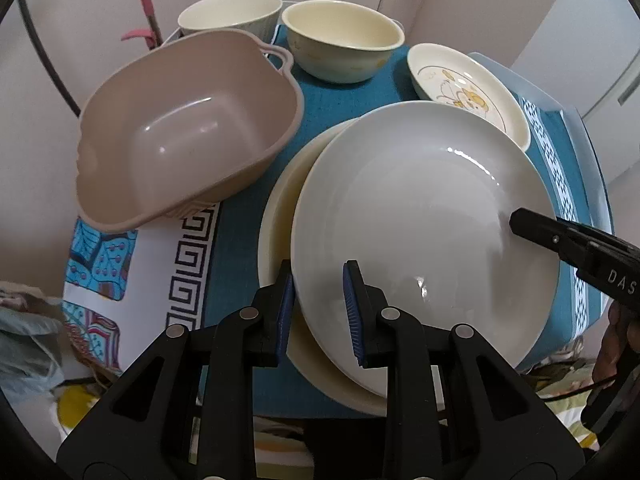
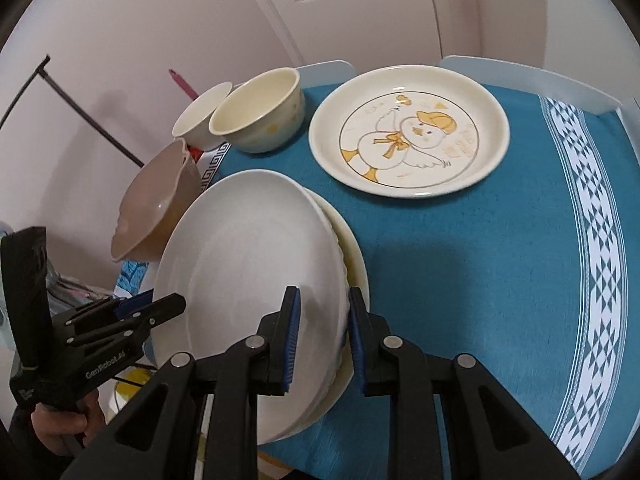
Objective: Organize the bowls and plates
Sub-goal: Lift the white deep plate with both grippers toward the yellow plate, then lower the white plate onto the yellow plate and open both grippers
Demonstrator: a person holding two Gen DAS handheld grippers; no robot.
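A large white plate [image 1: 424, 216] lies on a cream plate [image 1: 280, 216] on the blue tablecloth. My left gripper [image 1: 318, 308] straddles the white plate's near-left rim, jaws a little apart. My right gripper [image 2: 324, 334] straddles the opposite rim of the white plate [image 2: 248, 264], with the cream plate [image 2: 354, 256] under it. It also shows in the left wrist view [image 1: 520, 220]. A duck-pattern plate [image 2: 408, 128] sits beyond. A tan plastic basin [image 1: 188, 128], a cream bowl [image 1: 344, 40] and a white bowl [image 1: 232, 12] stand at the far left.
The blue tablecloth [image 2: 480, 280] has a white patterned band on the right. A white raised edge [image 2: 532, 80] borders the far side. A pink utensil [image 1: 146, 12] stands behind the bowls. A black metal stand [image 2: 72, 112] is at the left wall.
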